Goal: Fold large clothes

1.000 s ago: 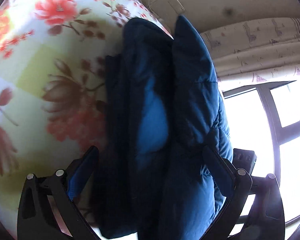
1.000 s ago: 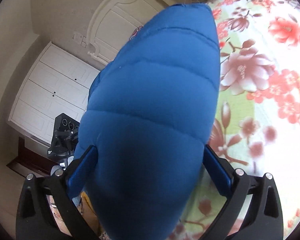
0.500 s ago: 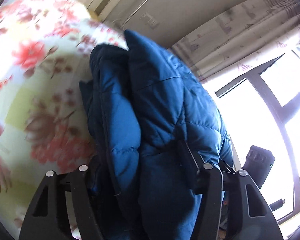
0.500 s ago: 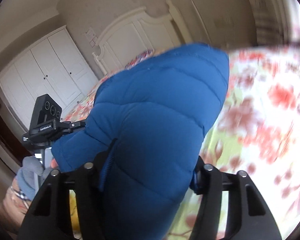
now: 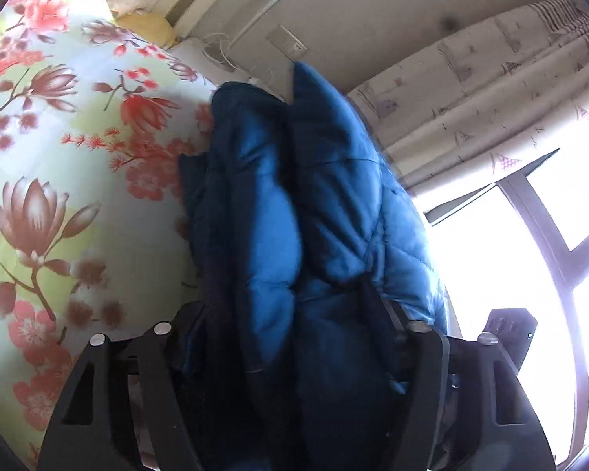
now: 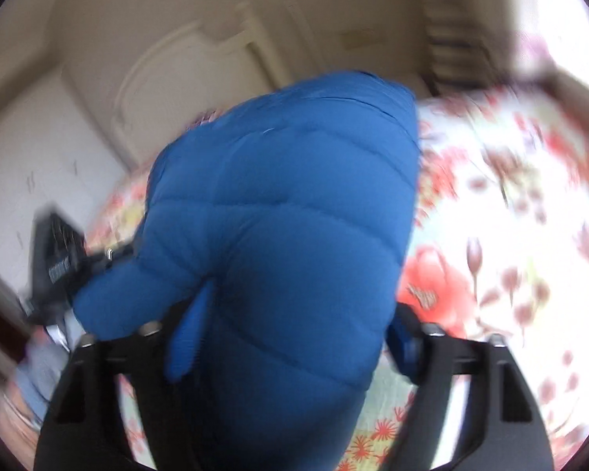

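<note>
1. Blue puffer jacket (image 5: 294,235), bunched into thick folds, fills the middle of the L wrist view, held up over the floral bedspread (image 5: 59,196).
2. L gripper (image 5: 290,325): jacket is stuffed between its fingers (image 5: 388,314). The jaws have just been opening, and the fabric between them looks pinched at the right finger. Left finger is mostly buried in dark folds, so grip there is probably on but can't be fully confirmed.
3. R gripper (image 6: 294,333): the same jacket (image 6: 286,235) sits between its fingers (image 6: 188,325) as a smooth quilted bulge. These jaws have also just been opening, wide apart. Blue pads lie against the fabric on both sides, so it reads as clamped on the jacket.
4. R wrist view is motion-blurred, edges soft.
5. Background, L view: curtain (image 5: 491,90) upper right, bright window (image 5: 530,274) below it, wall outlet plate (image 5: 286,43) with a cord beside it, yellow pillow (image 5: 149,25) at the head of the bed.
6. Background, R view: white headboard (image 6: 184,78), white wardrobe doors (image 6: 31,157) at left, black camera device (image 6: 59,259) at left edge, bedspread (image 6: 510,216) at right.
</note>
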A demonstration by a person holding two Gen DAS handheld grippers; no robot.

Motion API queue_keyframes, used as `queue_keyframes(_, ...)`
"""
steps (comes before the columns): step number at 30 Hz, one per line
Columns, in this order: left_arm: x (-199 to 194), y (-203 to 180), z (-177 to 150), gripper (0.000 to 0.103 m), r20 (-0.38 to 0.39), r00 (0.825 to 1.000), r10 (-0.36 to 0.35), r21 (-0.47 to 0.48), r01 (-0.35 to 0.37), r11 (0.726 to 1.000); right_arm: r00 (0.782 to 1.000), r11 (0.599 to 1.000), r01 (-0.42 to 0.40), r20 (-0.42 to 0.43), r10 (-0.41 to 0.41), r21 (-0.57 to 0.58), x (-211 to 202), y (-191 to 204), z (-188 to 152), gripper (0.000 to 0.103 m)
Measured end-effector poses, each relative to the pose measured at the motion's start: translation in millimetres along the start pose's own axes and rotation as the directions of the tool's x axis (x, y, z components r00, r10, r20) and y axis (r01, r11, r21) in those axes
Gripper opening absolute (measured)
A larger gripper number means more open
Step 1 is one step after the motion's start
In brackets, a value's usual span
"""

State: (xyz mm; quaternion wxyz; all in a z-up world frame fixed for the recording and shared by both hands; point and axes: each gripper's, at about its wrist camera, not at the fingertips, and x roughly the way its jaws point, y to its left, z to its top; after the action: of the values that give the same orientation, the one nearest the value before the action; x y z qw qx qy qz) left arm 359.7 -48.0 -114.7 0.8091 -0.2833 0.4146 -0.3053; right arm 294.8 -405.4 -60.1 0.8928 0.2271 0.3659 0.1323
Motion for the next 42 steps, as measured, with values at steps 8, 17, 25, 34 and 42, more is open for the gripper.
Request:
queue_keyframes(8, -63, -15, -34, 0.079, 0.168, 0.973, 0.156, 0.081, -0.171, 0.982, 0.953, 0.967, 0.207, 0.256, -0.165, -0.150, -58, 64, -7, 0.091)
queue_keyframes(17, -190, -36, -71, 0.094, 0.571, 0.746, 0.343, 0.050, -0.449, 0.892, 0.932, 0.655, 0.361, 0.222, -0.288, -0.664, 22, 204, -71, 0.088)
queue_keyframes(25, -278, -128, -103, 0.099, 0.730, 0.604, 0.320, 0.217, -0.648, 0.730, 0.970, 0.755, 0.204, 0.232, -0.071, -0.623, -99, 218, -111, 0.089)
queue_keyframes(34, -278, -195, -153, 0.099, 0.729, 0.627, 0.275, 0.315, -0.664, 0.678, 0.838, 0.877, 0.368, 0.519, -0.168, -0.310, -259, 169, -91, 0.101)
queue_keyframes(42, -204, -150, -176, 0.099, 0.529, 0.704, 0.474, 0.315, -0.682, 0.660, 0.859, 0.886, 0.432, 0.374, -0.349, -0.166, -198, 132, -133, 0.101)
